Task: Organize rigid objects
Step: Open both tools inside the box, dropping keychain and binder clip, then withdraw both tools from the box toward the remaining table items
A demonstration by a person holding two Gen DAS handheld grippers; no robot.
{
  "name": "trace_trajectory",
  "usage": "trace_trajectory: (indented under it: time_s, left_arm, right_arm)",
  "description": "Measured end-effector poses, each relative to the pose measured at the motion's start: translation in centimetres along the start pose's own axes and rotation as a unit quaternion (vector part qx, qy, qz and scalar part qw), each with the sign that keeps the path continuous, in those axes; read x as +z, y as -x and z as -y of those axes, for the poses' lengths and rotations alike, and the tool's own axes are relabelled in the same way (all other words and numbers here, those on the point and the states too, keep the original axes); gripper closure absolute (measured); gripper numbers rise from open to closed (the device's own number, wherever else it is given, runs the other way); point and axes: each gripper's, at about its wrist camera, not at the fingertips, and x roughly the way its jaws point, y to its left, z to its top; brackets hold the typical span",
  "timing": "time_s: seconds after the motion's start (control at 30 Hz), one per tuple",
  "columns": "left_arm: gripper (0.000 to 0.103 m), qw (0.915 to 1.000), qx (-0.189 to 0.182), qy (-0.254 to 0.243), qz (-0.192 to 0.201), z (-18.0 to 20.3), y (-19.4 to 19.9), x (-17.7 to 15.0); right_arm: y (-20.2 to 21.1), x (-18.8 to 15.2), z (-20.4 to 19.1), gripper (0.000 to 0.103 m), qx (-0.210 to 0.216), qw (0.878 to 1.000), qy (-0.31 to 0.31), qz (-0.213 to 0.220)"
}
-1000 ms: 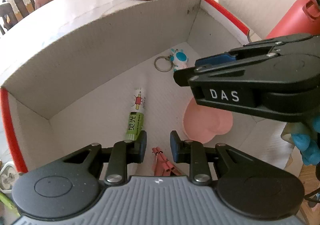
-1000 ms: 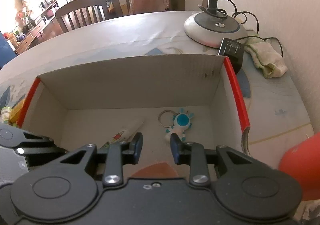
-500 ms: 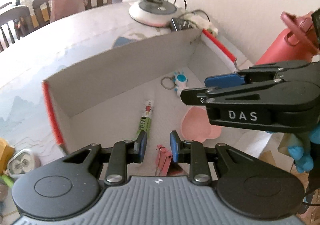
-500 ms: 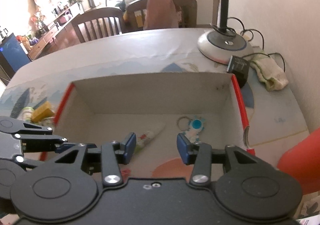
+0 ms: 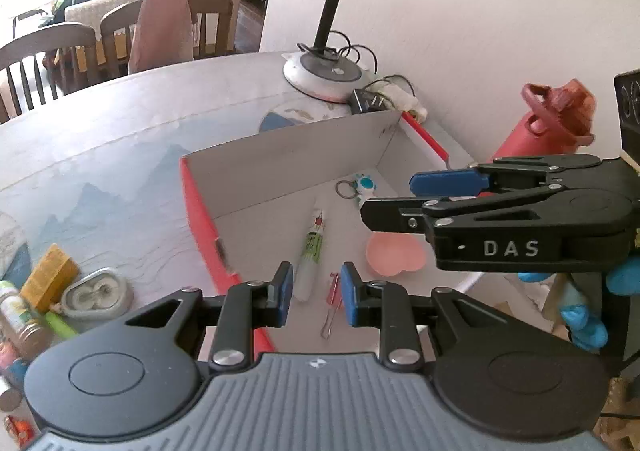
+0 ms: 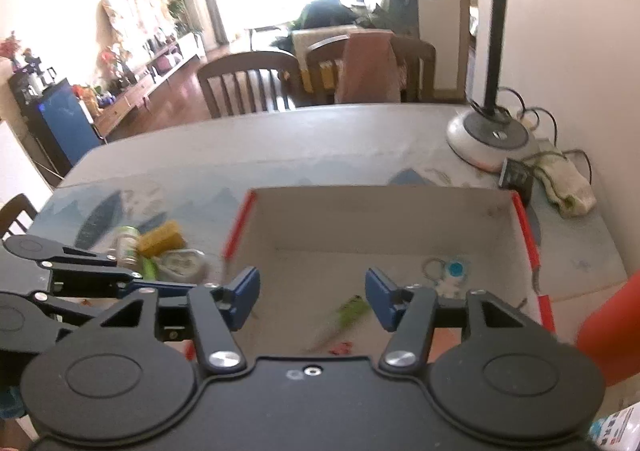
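Note:
A white cardboard box (image 5: 304,155) with red edges stands on the table. In it lie a green and white tube (image 5: 312,251), a blue toy keychain (image 5: 362,187), a pink heart-shaped dish (image 5: 394,259) and a red clip (image 5: 332,303). My left gripper (image 5: 315,293) is open and empty above the box's near edge. My right gripper (image 6: 312,299) is open wide and empty over the box (image 6: 400,211); it shows side-on in the left wrist view (image 5: 400,195). The tube (image 6: 348,311) and keychain (image 6: 450,271) lie below it.
Left of the box lie a yellow block (image 5: 48,277), a grey oval case (image 5: 94,295), a green pen and small jars (image 5: 20,327). A desk lamp base (image 5: 326,75) with cables, a black adapter (image 6: 516,175) and a red bottle (image 5: 544,123) stand behind and right. Chairs beyond the table.
Both grippers have risen and pulled back from the box, so more table shows. The right gripper's jaws have opened much wider; the left's opened a little.

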Motion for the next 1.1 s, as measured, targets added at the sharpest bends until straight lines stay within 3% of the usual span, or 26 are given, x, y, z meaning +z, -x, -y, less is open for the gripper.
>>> trace_trajectory:
  time_s: [0.63,0.67,0.7,0.73,0.77,0.97,1.1]
  left_arm:
    - [0.073,0.9971,0.031,0.035,0.059,-8.7,11.5,-7.4]
    - [0.071,0.9966,0.034,0.040,0.063,-9.3,12.1,-7.8]
    - [0.061,0.9963,0.038,0.042,0.065,-9.8,12.6,-8.3]
    - [0.044,0.9959,0.041,0.042,0.068,-10.4,13.2,-8.7]
    - [0.038,0.9951,0.047,0.044,0.075,-11.0,13.9,-9.3]
    - [0.033,0.9934,0.068,0.047,0.079,-14.1,16.2,-12.4]
    - [0.022,0.9922,0.079,0.056,0.079,-16.4,17.5,-14.8]
  right_arm:
    - [1.5,-3.1,-11.5,0.023,0.043,0.999,-0.001,0.026]
    - [1.4,-3.3,-12.2,0.022,0.044,0.999,-0.001,0.025]
    - [1.4,-3.4,-12.8,0.022,0.046,0.999,0.000,0.025]
    - [1.4,-3.6,-13.3,0.020,0.048,0.998,0.001,0.026]
    - [1.2,-3.7,-14.0,0.019,0.049,0.998,0.002,0.026]
    - [0.7,-4.4,-17.2,0.012,0.049,0.998,0.005,0.029]
    - [0.0,-4.8,-19.1,0.009,0.047,0.999,0.010,0.025]
